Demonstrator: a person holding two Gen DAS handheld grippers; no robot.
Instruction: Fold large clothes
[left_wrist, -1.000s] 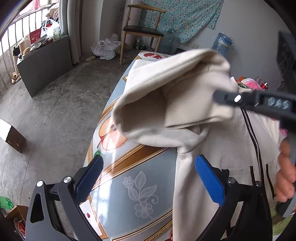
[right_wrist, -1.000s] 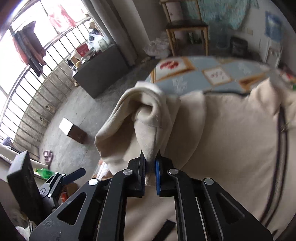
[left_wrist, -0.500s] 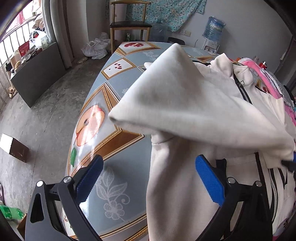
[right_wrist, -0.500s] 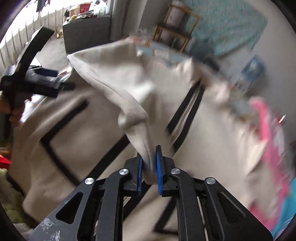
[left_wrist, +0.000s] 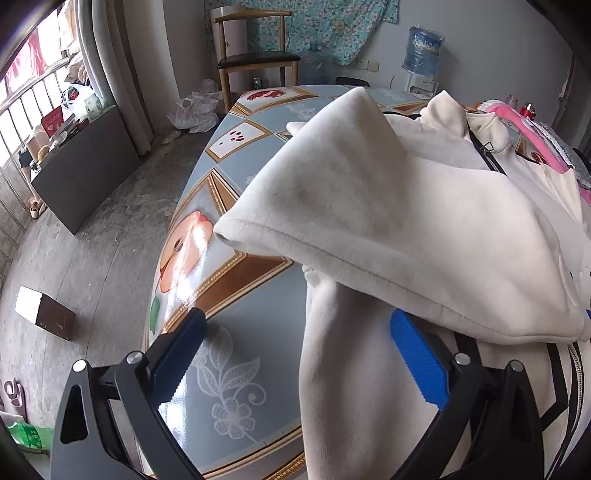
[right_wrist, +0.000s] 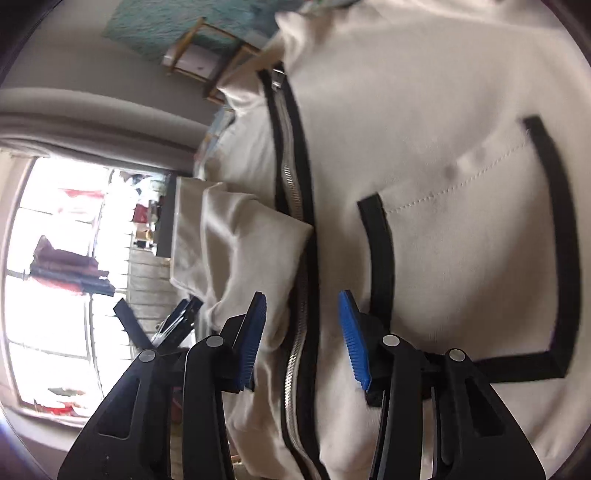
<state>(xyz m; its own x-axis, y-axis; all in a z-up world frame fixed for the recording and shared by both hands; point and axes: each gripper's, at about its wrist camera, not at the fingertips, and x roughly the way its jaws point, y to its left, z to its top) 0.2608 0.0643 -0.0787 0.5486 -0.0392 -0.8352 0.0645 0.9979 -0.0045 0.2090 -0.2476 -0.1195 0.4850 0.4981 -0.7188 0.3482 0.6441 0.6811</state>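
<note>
A cream zip-up jacket with black trim lies on the patterned table. Its left sleeve is folded across the body, and the cuff end rests near the zip. My left gripper is open and empty, with the jacket's hanging side edge between its blue pads. My right gripper is open and empty just above the silver zip, beside the black-edged pocket. The left gripper also shows in the right wrist view.
A pink garment lies on the table's far right. A wooden chair and a water bottle stand by the back wall. A dark cabinet and a small box stand on the concrete floor at left.
My right gripper carried the sleeve across the jacket body, then opened and let it go; it has rolled sideways. My left gripper stayed open and shifted slightly.
</note>
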